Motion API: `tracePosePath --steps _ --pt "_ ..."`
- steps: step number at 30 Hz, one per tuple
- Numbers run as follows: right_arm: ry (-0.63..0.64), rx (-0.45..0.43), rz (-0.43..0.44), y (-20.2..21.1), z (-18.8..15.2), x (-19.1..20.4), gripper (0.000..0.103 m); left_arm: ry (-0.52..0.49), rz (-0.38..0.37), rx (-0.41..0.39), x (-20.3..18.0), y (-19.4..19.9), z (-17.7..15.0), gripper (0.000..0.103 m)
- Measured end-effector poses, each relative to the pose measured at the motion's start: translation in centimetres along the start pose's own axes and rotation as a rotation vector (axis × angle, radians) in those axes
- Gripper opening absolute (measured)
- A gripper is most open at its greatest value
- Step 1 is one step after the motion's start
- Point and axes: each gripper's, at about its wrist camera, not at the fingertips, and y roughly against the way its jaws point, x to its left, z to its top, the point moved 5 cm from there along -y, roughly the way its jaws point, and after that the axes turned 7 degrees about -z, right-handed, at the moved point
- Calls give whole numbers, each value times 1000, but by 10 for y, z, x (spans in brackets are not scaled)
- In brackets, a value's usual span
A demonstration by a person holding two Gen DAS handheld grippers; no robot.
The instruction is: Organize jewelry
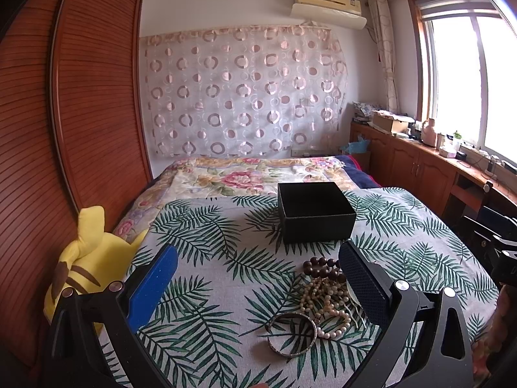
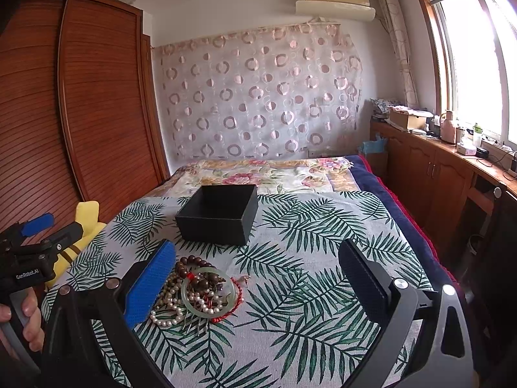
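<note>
Fingers on both grippers spread wide, gripping nothing: left gripper (image 1: 258,287) hangs over the metal bangle (image 1: 290,333) and pearl strands (image 1: 326,304). Right gripper (image 2: 258,281) has the jade bangle (image 2: 208,292) beside its left finger. Open black box (image 2: 218,213) sits just beyond the pile, probably the drop target.

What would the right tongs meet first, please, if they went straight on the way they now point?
Probably just the leaf-print cloth: the right tongs stand open, with the jewelry pile by the left finger and the black box further off to the left.
</note>
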Motion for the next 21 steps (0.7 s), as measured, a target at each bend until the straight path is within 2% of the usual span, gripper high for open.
tracePosePath --steps 21 --pt "3 1 -1 1 1 0 101 1 -1 -7 -4 8 9 97"
